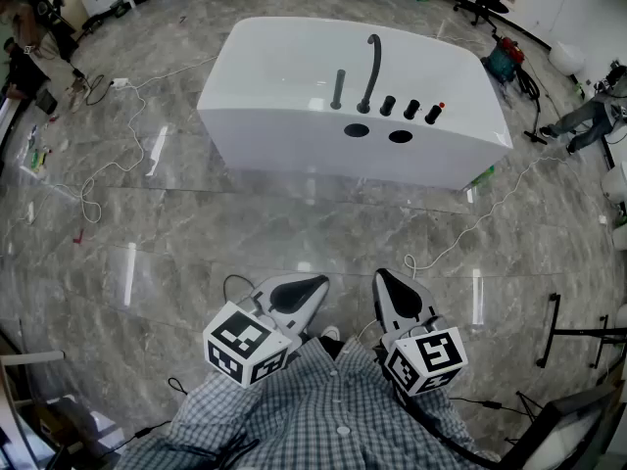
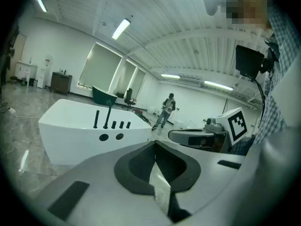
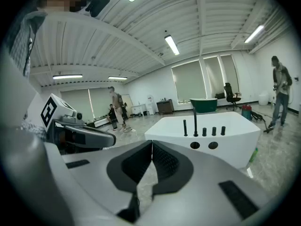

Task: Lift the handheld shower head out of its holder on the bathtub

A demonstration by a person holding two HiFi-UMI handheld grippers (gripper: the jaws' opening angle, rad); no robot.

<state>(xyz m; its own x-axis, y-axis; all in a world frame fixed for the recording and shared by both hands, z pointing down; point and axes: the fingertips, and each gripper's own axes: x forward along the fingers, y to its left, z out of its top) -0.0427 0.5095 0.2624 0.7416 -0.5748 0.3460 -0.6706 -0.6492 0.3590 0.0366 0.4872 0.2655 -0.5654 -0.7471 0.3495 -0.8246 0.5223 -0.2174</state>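
bathtub (image 1: 284,106): white | handheld shower head (image 1: 338,88): black | floor (image 1: 196,228): grey marbled | shirt (image 1: 333,409): grey checked

One bathtub (image 1: 294,130), two tongs (image 1: 321,283) (image 1: 381,276), three knobs (image 1: 411,109)

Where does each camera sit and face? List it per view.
Head view: on the person's head, looking steeply down at the bathtub; shows the checked shirt, left gripper and right gripper.
Left gripper view: on the left gripper, facing the bathtub over its shut jaws; right gripper at right.
Right gripper view: on the right gripper, facing the bathtub; left gripper at left.
Shared: all three show the bathtub.
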